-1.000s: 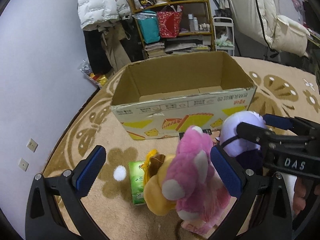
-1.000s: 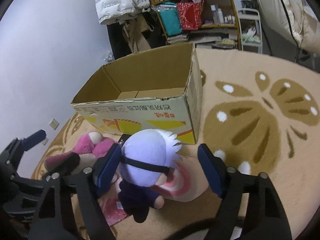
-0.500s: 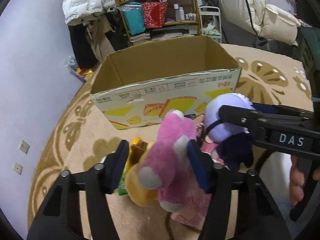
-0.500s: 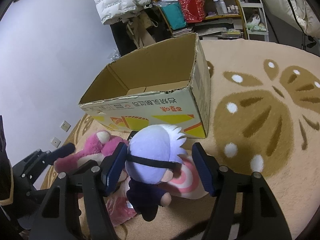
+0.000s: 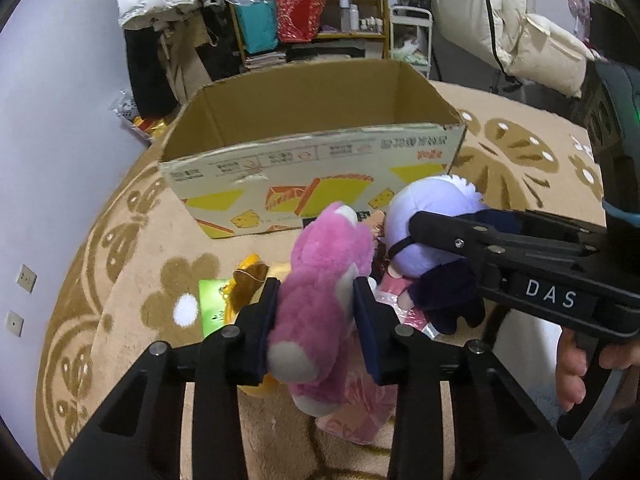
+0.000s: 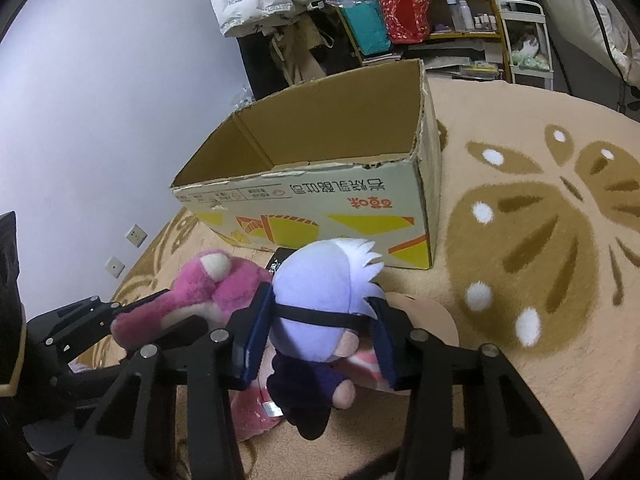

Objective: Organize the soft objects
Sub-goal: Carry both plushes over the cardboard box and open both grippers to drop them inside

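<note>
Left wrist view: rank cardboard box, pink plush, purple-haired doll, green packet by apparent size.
1. cardboard box
2. pink plush, though nearness to the camera inflates it
3. purple-haired doll, partly hidden behind the right gripper
4. green packet, mostly covered

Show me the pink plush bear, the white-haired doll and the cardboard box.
pink plush bear [image 5: 324, 280], left wrist view, its body.
white-haired doll [image 6: 320, 288], right wrist view, its head.
cardboard box [image 5: 320, 160], left wrist view, its front wall.

Left tongs [image 5: 316, 322] closed on pink plush [image 5: 320, 280]; right tongs [image 6: 320, 332] narrowing
</note>
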